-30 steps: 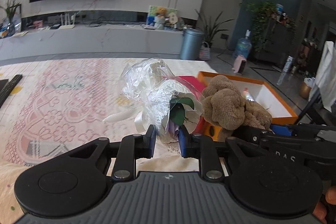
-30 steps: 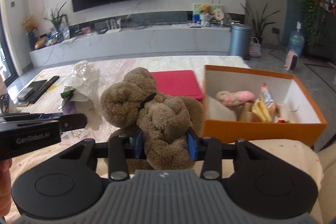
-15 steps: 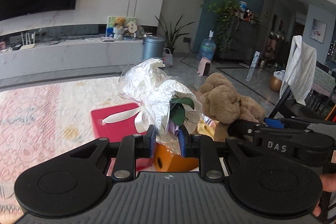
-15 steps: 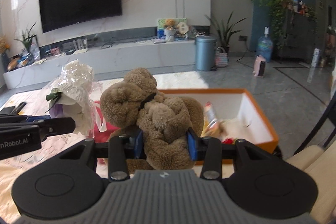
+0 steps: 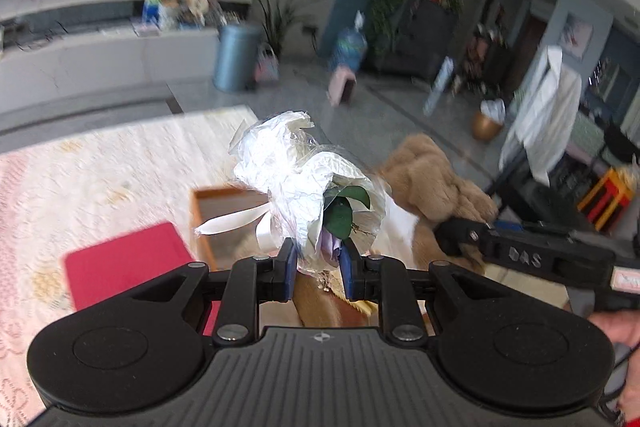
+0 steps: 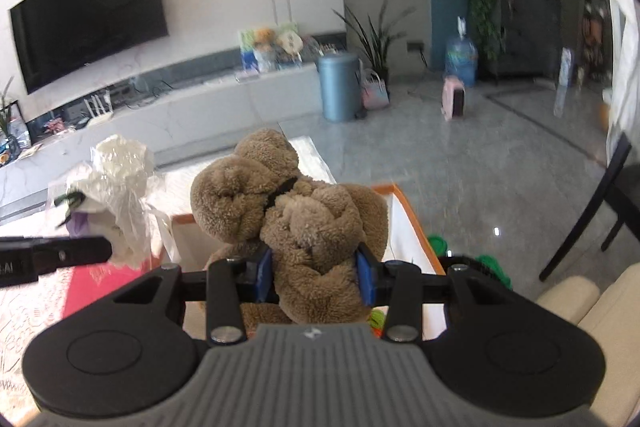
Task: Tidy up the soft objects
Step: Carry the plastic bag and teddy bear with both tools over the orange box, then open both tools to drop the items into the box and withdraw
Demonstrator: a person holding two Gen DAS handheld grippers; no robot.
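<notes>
My left gripper (image 5: 318,269) is shut on a small bouquet (image 5: 308,183) wrapped in crinkled clear and white film, with a white ribbon and green leaves. My right gripper (image 6: 314,273) is shut on a brown plush bear (image 6: 296,215), whose head sticks up past the blue pads. Both toys hang over the orange box (image 6: 416,227) with its white inside. In the left wrist view the bear (image 5: 428,175) and the right gripper's black finger show to the right of the bouquet. In the right wrist view the bouquet (image 6: 116,187) shows at the left.
A red flat pad (image 5: 124,263) lies left of the box on the pink patterned cloth (image 5: 80,179). Green items (image 6: 492,265) lie at the box's right side. A black chair (image 6: 592,223) and a cream cushion (image 6: 580,311) stand at the right. A hand (image 5: 620,327) holds the right gripper.
Both grippers have swung to the right with their toys and now hang above the orange box. The red pad has slid to the left in view. Neither grip has changed.
</notes>
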